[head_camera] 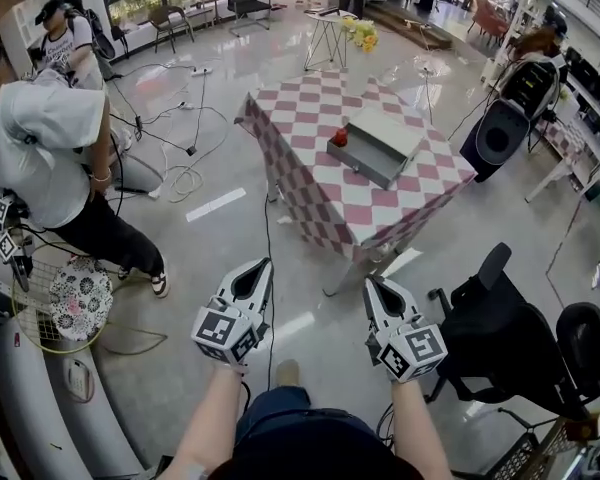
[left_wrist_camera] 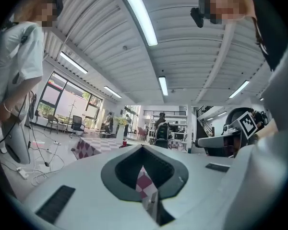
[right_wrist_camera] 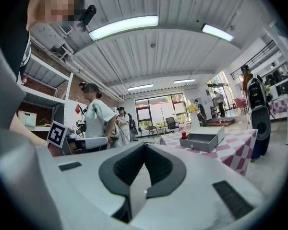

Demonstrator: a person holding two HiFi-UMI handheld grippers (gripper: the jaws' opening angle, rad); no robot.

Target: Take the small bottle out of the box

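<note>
Left gripper (head_camera: 259, 267) jaws together, empty, right gripper (head_camera: 372, 284) jaws together, empty, both well short of table (head_camera: 298, 108), red bottle (head_camera: 340, 136) at left end of box (head_camera: 378, 154), mid-table, inside or beside unclear

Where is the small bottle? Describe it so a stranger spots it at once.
Find the table with the pink-and-white checked cloth in the middle of the floor. A grey box lies on it, and the small bottle stands at the box's left end in the head view. It alone is bright red and upright; the box is flat and grey.
</note>
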